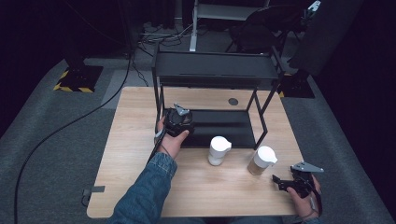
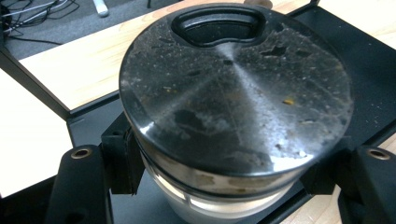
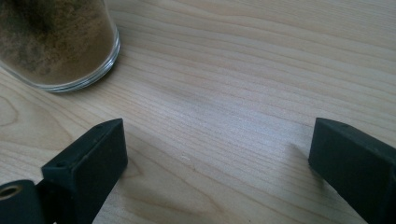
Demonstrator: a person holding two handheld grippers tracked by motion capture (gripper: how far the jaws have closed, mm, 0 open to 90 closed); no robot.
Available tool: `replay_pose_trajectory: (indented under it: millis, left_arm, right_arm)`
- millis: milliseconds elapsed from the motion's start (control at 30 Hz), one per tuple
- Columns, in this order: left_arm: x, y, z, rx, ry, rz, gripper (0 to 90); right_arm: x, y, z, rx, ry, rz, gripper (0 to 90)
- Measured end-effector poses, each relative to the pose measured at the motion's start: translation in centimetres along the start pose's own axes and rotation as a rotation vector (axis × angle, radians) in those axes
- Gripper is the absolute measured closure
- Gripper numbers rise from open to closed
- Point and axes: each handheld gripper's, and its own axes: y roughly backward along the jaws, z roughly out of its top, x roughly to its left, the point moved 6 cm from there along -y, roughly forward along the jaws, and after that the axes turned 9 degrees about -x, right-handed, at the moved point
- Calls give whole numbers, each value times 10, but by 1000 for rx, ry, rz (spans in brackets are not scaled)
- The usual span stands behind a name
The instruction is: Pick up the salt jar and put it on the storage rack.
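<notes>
A glass jar with a dusty black lid point(image 2: 233, 93) sits between the jaws of my left gripper point(image 2: 229, 179), which is shut on it just below the lid. In the high view my left gripper point(image 1: 179, 119) is at the left end of the black rack's lower shelf point(image 1: 226, 127), and the gripper body hides the jar. My right gripper point(image 1: 283, 181) rests open near the table's front right corner with nothing between its jaws. In the right gripper view, the right gripper point(image 3: 215, 154) hangs over bare wood, and a glass jar of brown powder point(image 3: 56, 42) stands ahead to its left.
A white-lidded white jar point(image 1: 218, 150) and the white-lidded jar of brown powder point(image 1: 260, 161) stand on the wooden table point(image 1: 135, 140) in front of the rack. The rack's top shelf point(image 1: 215, 70) overhangs the lower one. Cables lie on the floor behind.
</notes>
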Motion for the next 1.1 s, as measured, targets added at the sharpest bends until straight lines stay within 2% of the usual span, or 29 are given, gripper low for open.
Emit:
replay_pose_trajectory:
  millis: [633,1100]
  left_arm:
    - [5,-16,-9,18,-3,3,302]
    - [7,-24,-13,25,17,1,301]
  right_arm:
    - [0,0,0,0,0,0,42]
    - [0,0,0,0,-1,0,42]
